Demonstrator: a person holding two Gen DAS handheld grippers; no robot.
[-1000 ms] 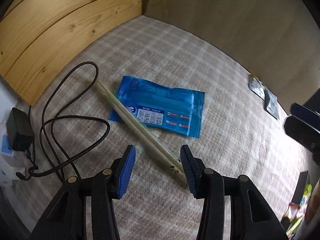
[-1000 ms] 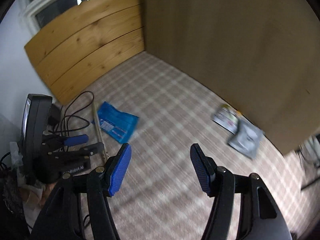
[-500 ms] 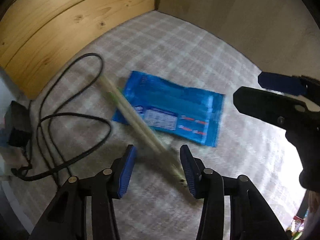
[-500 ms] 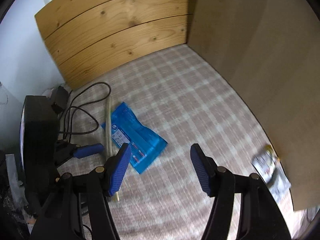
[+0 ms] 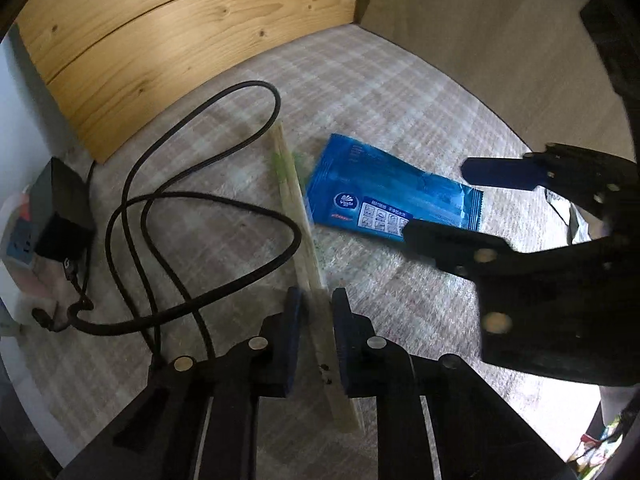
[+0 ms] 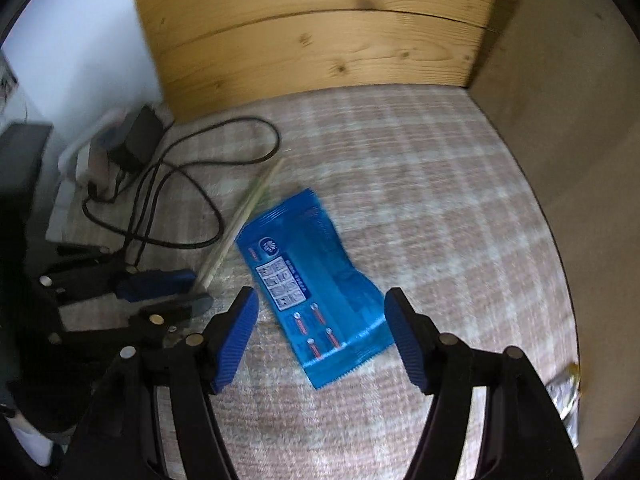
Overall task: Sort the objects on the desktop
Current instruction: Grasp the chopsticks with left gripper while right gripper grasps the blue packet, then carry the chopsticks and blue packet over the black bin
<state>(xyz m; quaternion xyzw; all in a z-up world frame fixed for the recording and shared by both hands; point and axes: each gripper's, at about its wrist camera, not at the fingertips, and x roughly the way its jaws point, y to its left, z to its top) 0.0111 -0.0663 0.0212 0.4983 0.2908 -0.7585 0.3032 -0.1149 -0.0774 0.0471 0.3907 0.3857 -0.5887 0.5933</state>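
A pale wrapped pair of chopsticks [image 5: 298, 216] lies on the checked cloth [image 5: 380, 88], and my left gripper [image 5: 317, 304] has its blue pads narrowed around its near end. A blue tissue pack [image 5: 384, 194] lies just right of the chopsticks. My right gripper [image 6: 320, 332] is open with its pads on either side of the near end of the blue pack [image 6: 316, 292], above it. The right gripper also shows in the left wrist view [image 5: 460, 200], and the left gripper in the right wrist view [image 6: 168, 292].
A black cable [image 5: 168, 216] loops on the cloth to the left, leading to a black adapter [image 5: 60, 208] on a power strip. Wooden boards [image 5: 180, 40] stand behind and a brown panel [image 6: 580, 120] to the right. Small silver packets [image 6: 564, 396] lie by the right panel.
My left gripper has moved forward and narrowed its jaws around the chopsticks' near end. My right gripper has swung left and down over the blue pack.
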